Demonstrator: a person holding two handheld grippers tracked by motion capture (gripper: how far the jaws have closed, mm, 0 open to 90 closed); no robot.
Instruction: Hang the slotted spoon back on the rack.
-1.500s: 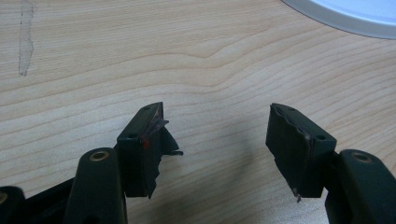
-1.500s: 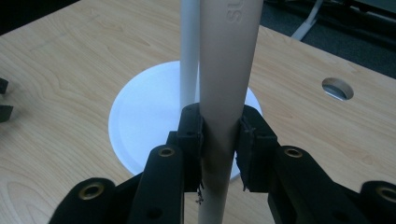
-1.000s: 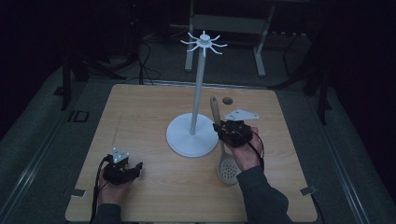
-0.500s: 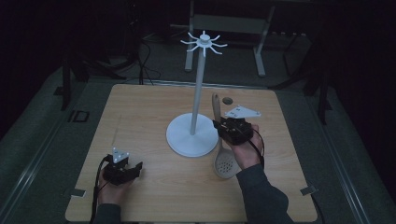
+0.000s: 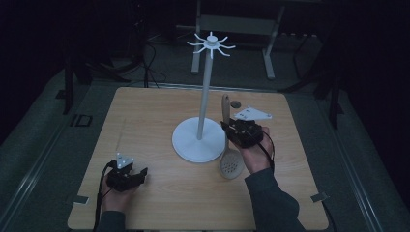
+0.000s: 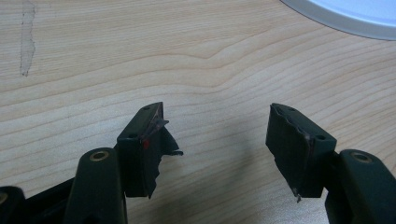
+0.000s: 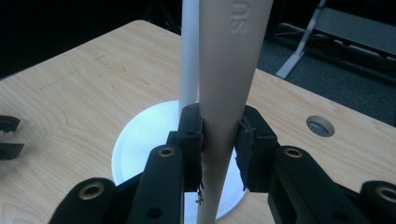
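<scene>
The slotted spoon [image 5: 229,145] has tipped upright, handle up, bowl down.

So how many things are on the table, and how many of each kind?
White stand with hooks on top: 1
Spoon with holes and a wooden handle, clamped in the right claw: 1
Claws held in hands: 2, counting the empty, open left claw
Total: 4
</scene>
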